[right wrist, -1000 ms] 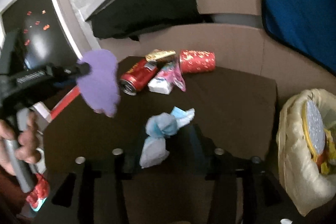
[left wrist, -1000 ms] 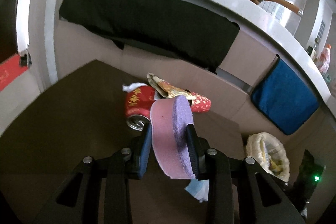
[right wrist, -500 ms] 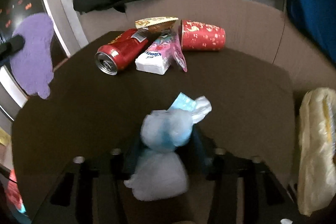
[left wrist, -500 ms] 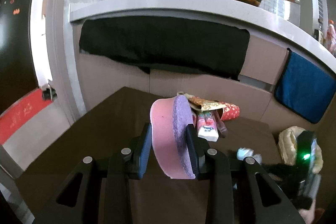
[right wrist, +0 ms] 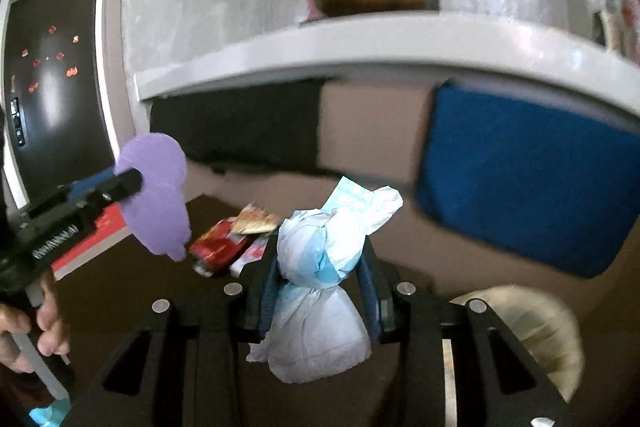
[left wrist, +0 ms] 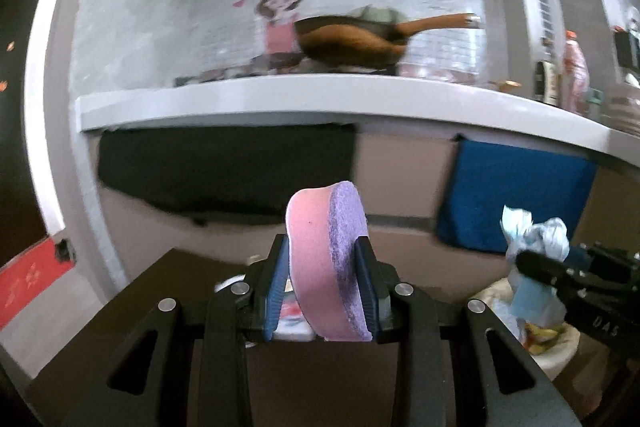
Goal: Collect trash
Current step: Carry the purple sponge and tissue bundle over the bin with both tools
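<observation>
The left gripper (left wrist: 322, 279) is clamped on a pink-and-purple sponge (left wrist: 326, 259), its blue pads pressing both flat faces, and the sponge stands upright between them. In the right wrist view that same sponge (right wrist: 156, 195) shows its purple side at about nine o'clock, with the person's hand (right wrist: 36, 323) wrapped round the handle at eight o'clock.

The right gripper (right wrist: 320, 291) has just been closing and now pinches a crumpled white-and-blue tissue wad (right wrist: 320, 291) at its waist (the bottom half bulges out below the jaws, the top flares above them). From the left wrist camera the wad (left wrist: 534, 259) sits at three o'clock.

On the dark table (right wrist: 120, 291) beyond the right gripper, toward eleven o'clock of the wad, a red can (right wrist: 218, 251) lies on its side, touching a gold wrapper (right wrist: 252, 221) and a pink-and-white packet (right wrist: 250, 255). A cream trash bag (right wrist: 532, 331) sits at four o'clock, off the table's edge. A blue cloth (right wrist: 520, 195) hangs from the white counter (right wrist: 360, 47), which carries a brown pan (left wrist: 352, 43).
</observation>
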Demonstrator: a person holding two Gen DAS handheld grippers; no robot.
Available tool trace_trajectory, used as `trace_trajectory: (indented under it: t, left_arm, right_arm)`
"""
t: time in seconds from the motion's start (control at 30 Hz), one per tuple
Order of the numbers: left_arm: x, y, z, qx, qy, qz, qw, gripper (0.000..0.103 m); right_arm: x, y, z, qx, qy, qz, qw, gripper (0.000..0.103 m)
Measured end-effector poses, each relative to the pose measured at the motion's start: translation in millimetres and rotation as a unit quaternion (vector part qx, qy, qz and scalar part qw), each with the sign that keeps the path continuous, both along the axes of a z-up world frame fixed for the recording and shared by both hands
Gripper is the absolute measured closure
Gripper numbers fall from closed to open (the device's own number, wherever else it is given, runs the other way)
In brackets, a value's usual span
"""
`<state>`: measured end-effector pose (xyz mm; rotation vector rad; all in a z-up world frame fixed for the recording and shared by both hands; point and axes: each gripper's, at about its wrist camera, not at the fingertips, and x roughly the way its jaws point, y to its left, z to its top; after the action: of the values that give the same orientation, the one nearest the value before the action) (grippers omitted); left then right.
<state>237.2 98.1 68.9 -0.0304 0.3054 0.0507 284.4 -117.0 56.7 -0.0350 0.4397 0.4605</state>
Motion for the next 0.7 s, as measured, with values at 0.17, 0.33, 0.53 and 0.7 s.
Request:
trace_trajectory:
  t: [0.17,0.33,0.53,0.7]
  left_arm:
    - [13,-58,9,0.012,0.0,-0.051,0.9986,0.069]
    - [20,-116,14,0.02,0.002,-0.097,0.9951,0.069]
    - [29,-165,4,0.006,0.024,-0.15,0.9884,0.069]
    - [41,-195,-13,0.01,0.049,-0.177,0.983,0.069]
  right_arm:
    - [-14,-51,12,-0.015,-0.026,-0.044,0.999,0.07]
    - [-27,-102,18,-0.02,-0.043,-0.091,0.995,0.07]
    - [-27,-147,19,-0.012,-0.036,-0.127,0.991,0.07]
    - [-24,-165,8,-0.014,-0.028,-0.146,0.989,0.07]
